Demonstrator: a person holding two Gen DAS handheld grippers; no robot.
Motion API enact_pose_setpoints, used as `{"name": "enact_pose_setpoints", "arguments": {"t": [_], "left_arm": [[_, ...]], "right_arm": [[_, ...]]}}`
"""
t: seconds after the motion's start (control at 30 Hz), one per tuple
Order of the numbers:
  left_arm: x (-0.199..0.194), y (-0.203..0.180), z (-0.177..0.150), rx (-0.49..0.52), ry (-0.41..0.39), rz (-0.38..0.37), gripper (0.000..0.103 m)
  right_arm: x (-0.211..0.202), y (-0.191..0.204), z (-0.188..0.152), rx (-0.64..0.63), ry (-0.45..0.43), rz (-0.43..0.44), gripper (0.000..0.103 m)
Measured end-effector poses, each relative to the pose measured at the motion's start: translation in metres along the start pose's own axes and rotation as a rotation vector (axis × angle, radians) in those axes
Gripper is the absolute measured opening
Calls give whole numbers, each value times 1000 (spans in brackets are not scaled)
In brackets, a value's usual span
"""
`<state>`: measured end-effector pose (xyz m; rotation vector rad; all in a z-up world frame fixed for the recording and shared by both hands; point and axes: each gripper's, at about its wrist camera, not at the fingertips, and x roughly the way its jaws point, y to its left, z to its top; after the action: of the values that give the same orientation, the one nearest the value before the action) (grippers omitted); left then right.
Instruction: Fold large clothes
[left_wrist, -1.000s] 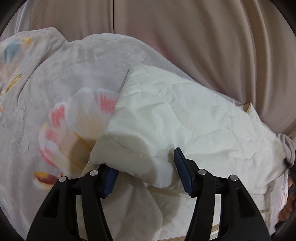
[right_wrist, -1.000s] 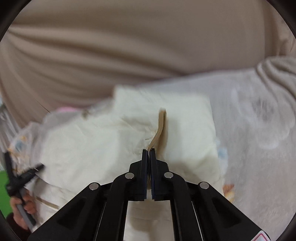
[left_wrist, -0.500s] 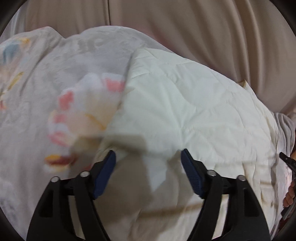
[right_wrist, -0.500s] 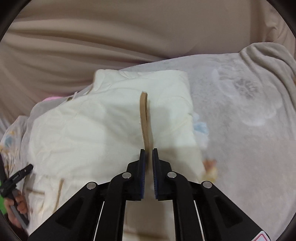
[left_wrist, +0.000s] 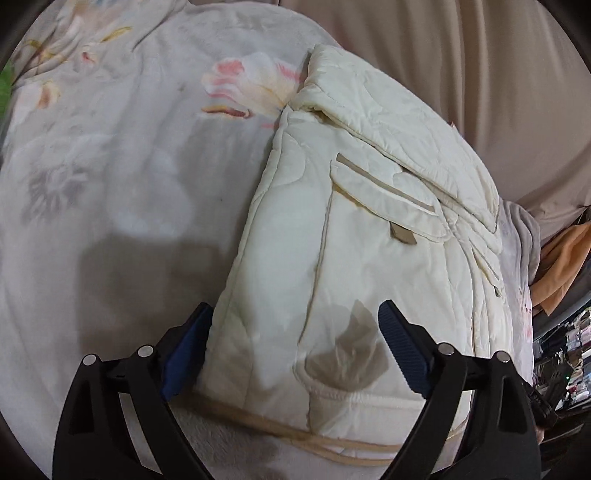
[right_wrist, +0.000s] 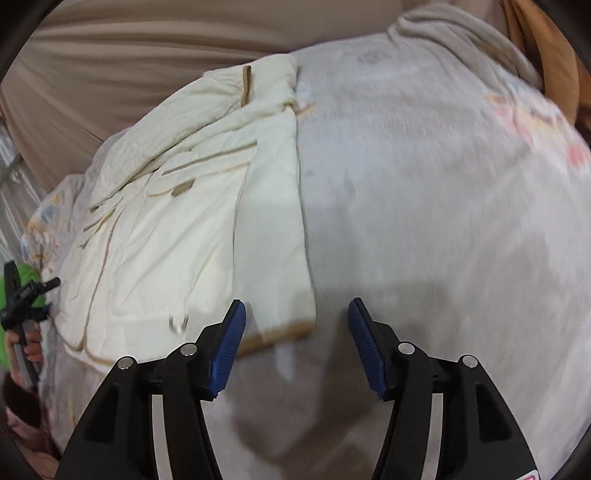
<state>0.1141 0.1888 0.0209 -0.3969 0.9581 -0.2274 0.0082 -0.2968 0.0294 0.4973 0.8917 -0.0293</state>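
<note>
Left gripper (left_wrist: 293, 349) agape over jacket (left_wrist: 369, 229) pocket, right gripper (right_wrist: 295, 345) agape beside hem

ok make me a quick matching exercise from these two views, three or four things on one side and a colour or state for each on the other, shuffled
Things:
1. quilted jacket
2. blanket
3. left gripper
4. curtain

Descriptions:
A. beige, hanging in folds behind the bed
B. cream with tan trim, folded
C. open, holding nothing
D. pale grey with a flower print, spread under the garment

Pairs: 1-B, 2-D, 3-C, 4-A
</note>
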Motion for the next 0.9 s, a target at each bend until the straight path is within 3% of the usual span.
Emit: {"name": "enact_pose_setpoints", "arguments": {"t": [0.1, 0.27, 0.37, 0.43, 0.53, 0.73, 0.9], "left_arm": [[-5, -5, -11, -2, -8, -37, 87], [-5, -14, -15, 10, -13, -28, 61], [-11, -15, -15, 5, -23, -33, 43], [-20, -14, -16, 9, -44, -30, 22], [-36, -15, -17, 11, -77, -59, 14], [-80, -20, -33, 41, -132, -131, 11], [-143, -20, -62, 64, -219, -209, 10]], "right_arm": [[-1, 0, -3, 32, -20, 41, 63], [6, 8, 3, 68, -30, 73, 61], [8, 9, 5, 75, -21, 88, 36], [8, 10, 4, 89, -22, 122, 16], [-4, 11, 2, 96, -76, 146, 7], [-52, 17, -13, 80, -207, 206, 4], [-118, 27, -49, -13, -346, 265, 4]]}}
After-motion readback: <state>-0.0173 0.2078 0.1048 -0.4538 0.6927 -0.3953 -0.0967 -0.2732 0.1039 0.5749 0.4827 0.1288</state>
